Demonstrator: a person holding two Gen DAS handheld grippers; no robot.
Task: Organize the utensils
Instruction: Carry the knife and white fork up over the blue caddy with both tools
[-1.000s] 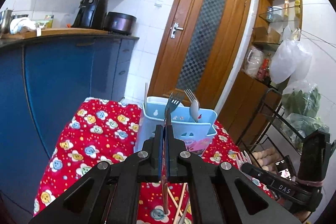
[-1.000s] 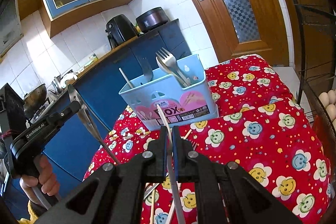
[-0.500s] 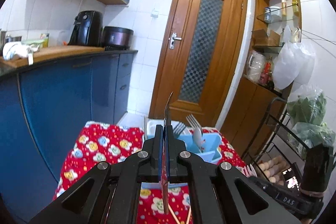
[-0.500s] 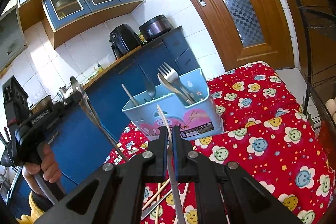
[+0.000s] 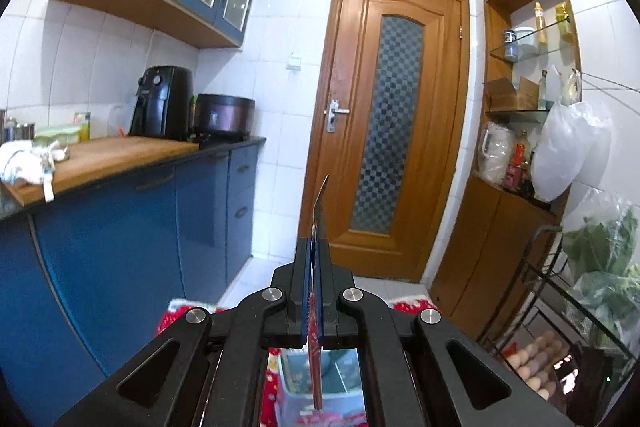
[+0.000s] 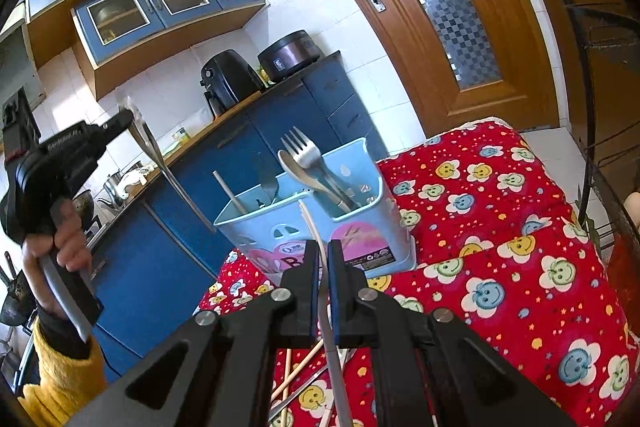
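A light blue utensil caddy (image 6: 320,227) stands on the red smiley tablecloth (image 6: 500,227) and holds a fork (image 6: 302,151), a spoon and a chopstick. My left gripper (image 5: 315,247) is shut on a metal utensil (image 5: 320,203) seen edge-on, raised high above the caddy (image 5: 316,375); in the right wrist view it (image 6: 128,119) is at the left with the utensil (image 6: 160,159) slanting down toward the caddy. My right gripper (image 6: 324,259) is shut on a thin pale utensil (image 6: 314,227), in front of the caddy.
Loose chopsticks (image 6: 296,371) and metal cutlery lie on the cloth under my right gripper. Blue cabinets (image 5: 120,247) and a counter run along the left. A wooden door (image 5: 384,131) is behind. A wire rack with eggs (image 5: 560,347) stands at the right.
My left gripper has lifted and tilted upward with its utensil, so the caddy dropped to the bottom of its view. My right gripper has held its place with its utensil.
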